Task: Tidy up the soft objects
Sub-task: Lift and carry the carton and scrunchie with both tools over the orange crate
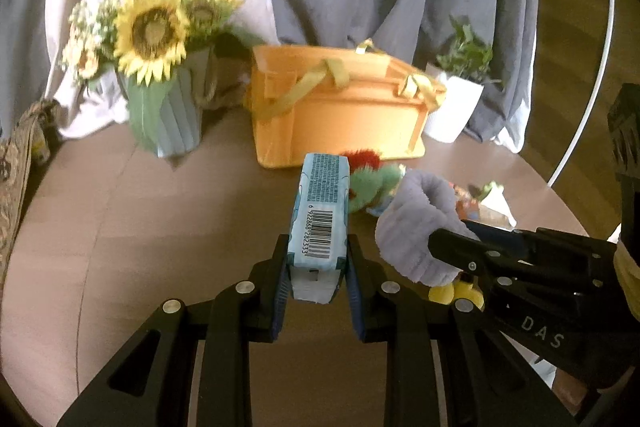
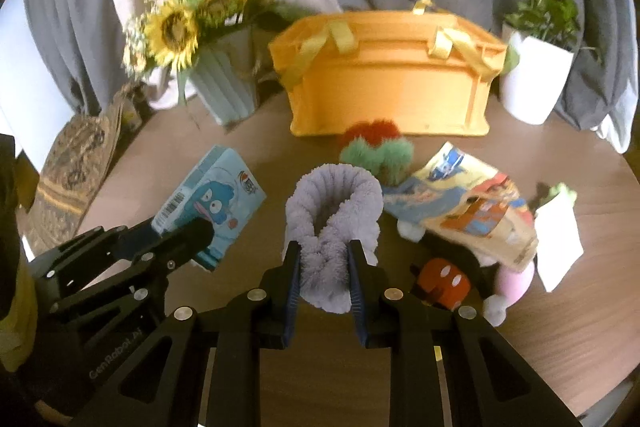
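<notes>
- The left gripper pinches a pale blue tissue pack by its near end, held above the brown table; it has a barcode and a blue cartoon face.
- The right gripper pinches a fuzzy lavender fabric loop, folded and plush, just right of the pack.
- An orange basket with yellow ribbon handles stands behind, beyond red-and-green fluffy toys.

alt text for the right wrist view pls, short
The right hand-held gripper is shut on a fluffy lavender headband above a brown table. The left hand-held gripper holds a blue tissue pack; an orange basket stands behind more soft toys.
</notes>
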`<control>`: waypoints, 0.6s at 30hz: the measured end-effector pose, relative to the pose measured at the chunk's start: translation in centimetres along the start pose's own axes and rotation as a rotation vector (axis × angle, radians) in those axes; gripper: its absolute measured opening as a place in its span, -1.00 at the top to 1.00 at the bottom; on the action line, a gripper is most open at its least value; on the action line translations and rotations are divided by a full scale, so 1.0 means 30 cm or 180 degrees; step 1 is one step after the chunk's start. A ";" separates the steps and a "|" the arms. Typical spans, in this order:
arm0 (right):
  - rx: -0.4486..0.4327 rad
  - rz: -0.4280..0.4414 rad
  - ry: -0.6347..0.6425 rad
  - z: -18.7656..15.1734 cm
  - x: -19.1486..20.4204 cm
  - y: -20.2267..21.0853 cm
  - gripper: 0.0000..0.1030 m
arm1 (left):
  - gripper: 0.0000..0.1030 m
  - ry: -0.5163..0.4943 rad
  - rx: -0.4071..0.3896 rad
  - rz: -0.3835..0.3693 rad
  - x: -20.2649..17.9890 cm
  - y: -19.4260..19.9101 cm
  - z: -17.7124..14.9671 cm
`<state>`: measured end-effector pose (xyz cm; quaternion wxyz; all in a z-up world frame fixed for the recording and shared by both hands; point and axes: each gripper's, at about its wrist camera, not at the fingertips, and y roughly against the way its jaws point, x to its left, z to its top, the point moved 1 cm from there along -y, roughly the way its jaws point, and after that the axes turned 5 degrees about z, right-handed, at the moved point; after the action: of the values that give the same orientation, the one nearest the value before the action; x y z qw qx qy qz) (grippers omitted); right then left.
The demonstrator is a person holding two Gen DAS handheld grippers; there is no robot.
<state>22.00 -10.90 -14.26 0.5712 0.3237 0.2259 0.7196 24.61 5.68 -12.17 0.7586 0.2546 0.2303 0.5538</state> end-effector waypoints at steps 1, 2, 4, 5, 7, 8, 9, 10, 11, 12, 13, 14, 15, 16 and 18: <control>-0.0046 -0.0006 -0.0009 0.008 0.002 0.011 0.54 | 0.50 -0.0004 -0.0020 0.0001 0.000 0.006 0.010; -0.0099 -0.0009 -0.0016 0.016 0.003 0.023 0.54 | 0.50 -0.0003 -0.0046 0.0000 -0.002 0.012 0.023; -0.0185 -0.0019 -0.0012 0.033 0.005 0.044 0.54 | 0.50 -0.0004 -0.0103 0.0000 -0.006 0.025 0.048; -0.0235 -0.0032 -0.0001 0.044 0.004 0.056 0.54 | 0.50 -0.0008 -0.0128 0.0010 -0.010 0.030 0.057; -0.0302 -0.0066 0.0007 0.061 -0.001 0.079 0.54 | 0.50 -0.0023 -0.0190 0.0014 -0.019 0.043 0.081; -0.0339 -0.0069 0.0003 0.070 -0.005 0.089 0.54 | 0.50 -0.0031 -0.0213 0.0023 -0.024 0.047 0.089; -0.0380 -0.0061 -0.0003 0.079 -0.011 0.100 0.54 | 0.50 -0.0041 -0.0249 0.0033 -0.033 0.054 0.101; -0.0407 -0.0056 -0.0004 0.086 -0.014 0.108 0.54 | 0.50 -0.0044 -0.0276 0.0033 -0.040 0.059 0.109; -0.0444 -0.0048 0.0000 0.095 -0.021 0.118 0.54 | 0.50 -0.0040 -0.0310 0.0038 -0.048 0.064 0.121; -0.0485 -0.0030 0.0009 0.106 -0.028 0.128 0.54 | 0.50 -0.0030 -0.0343 0.0049 -0.058 0.069 0.133; -0.0511 -0.0010 0.0013 0.113 -0.034 0.135 0.54 | 0.50 -0.0010 -0.0367 0.0066 -0.067 0.072 0.145; -0.0542 0.0016 0.0031 0.126 -0.041 0.143 0.54 | 0.50 0.0008 -0.0377 0.0077 -0.074 0.073 0.154; -0.0570 0.0039 0.0050 0.139 -0.051 0.149 0.54 | 0.50 0.0042 -0.0388 0.0081 -0.081 0.074 0.166; -0.0589 0.0055 0.0061 0.150 -0.057 0.153 0.54 | 0.50 0.0062 -0.0397 0.0079 -0.086 0.075 0.175; -0.0660 0.0092 0.0083 0.178 -0.079 0.168 0.54 | 0.50 0.0074 -0.0447 0.0117 -0.105 0.076 0.203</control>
<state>22.78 -14.66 -7.57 0.5882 0.2567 0.1529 0.7515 25.93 2.46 -5.85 0.7616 0.1984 0.1950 0.5854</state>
